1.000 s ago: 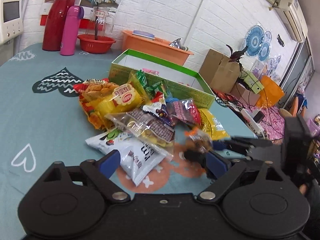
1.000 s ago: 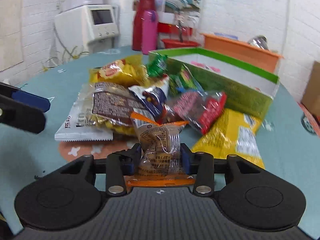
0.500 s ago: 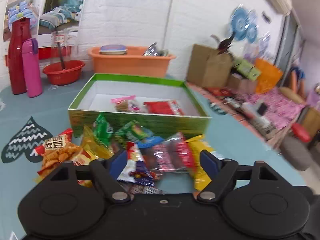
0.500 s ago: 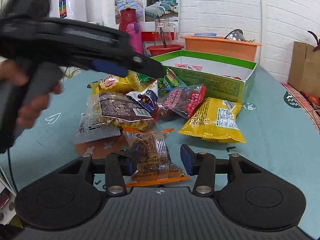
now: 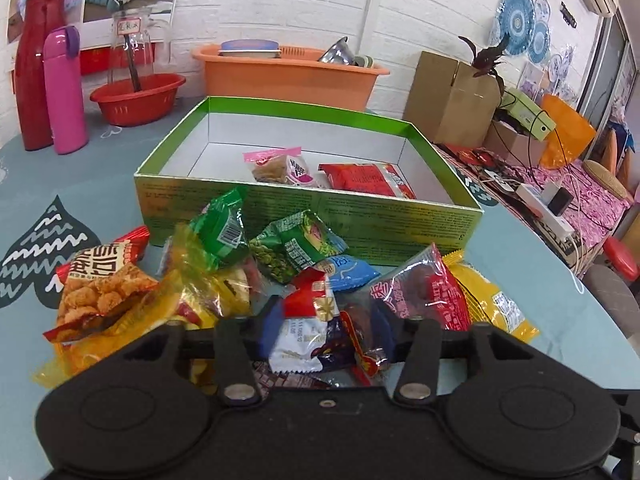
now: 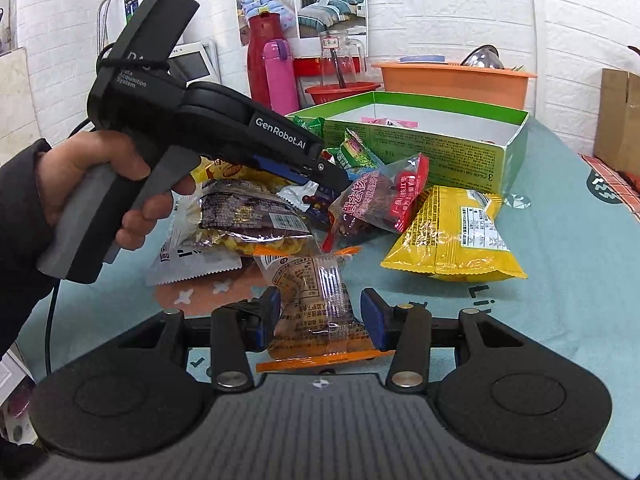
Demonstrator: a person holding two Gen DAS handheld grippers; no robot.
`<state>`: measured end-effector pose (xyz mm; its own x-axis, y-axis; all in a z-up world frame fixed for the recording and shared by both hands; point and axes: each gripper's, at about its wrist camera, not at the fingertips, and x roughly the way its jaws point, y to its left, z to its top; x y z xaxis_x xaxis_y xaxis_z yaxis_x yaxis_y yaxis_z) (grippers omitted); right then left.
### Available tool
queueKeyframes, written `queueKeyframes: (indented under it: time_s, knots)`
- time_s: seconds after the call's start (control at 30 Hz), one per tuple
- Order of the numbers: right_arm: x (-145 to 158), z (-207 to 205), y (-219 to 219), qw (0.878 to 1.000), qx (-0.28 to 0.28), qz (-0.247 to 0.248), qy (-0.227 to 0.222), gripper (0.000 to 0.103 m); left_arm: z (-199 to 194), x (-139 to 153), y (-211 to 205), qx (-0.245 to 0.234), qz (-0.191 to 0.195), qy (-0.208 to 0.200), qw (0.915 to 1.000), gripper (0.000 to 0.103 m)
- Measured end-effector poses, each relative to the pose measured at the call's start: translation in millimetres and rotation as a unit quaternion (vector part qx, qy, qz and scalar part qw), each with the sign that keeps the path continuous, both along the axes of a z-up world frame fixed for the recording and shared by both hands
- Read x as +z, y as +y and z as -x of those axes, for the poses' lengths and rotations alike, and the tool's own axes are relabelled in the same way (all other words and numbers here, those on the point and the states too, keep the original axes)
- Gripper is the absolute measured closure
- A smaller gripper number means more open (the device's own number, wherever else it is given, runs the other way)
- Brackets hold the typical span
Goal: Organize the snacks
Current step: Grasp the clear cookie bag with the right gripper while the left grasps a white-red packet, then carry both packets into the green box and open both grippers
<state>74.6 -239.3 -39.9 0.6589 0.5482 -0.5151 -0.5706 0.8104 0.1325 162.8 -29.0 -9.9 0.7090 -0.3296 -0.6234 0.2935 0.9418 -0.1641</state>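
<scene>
Hand-held gripper straddles clear orange-edged snack packet.

This is a lived-in home room: white brick wall, bedding poster, orange plastic basin with dishes, red thermos flask, cardboard boxes.
</scene>
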Motion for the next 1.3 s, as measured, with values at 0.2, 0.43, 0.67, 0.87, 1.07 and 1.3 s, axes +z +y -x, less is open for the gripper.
queueKeyframes:
  time_s: [0.2,0.43,0.67,0.87,1.07,1.3]
  knots:
    - [0,1,1,1.000,-0.001,0.002,0.001,0.026,-10,-2,-12,-0.017,-0.017,0.002,0.9997,0.000]
    - [0,-1,-2,1.000,-0.003,0.000,0.004,0.026,-5,-7,6,-0.024,0.018,0.028,0.9992,0.011]
    - [0,1,-1,1.000,-0.005,0.004,0.004,0.025,-9,-16,-3,-0.039,0.015,0.044,0.9982,0.010]
    - [0,1,3,1.000,-0.007,0.009,0.005,0.023,-14,-15,-16,-0.040,-0.011,0.048,0.9980,0.000]
    - [-2,0,2,1.000,-0.007,0.007,0.008,0.024,-22,-19,-26,-0.042,-0.031,0.056,0.9971,0.003]
    - [-1,2,0,1.000,-0.004,0.003,0.002,0.040,-12,-17,-14,-0.037,0.018,0.052,0.9978,0.016]
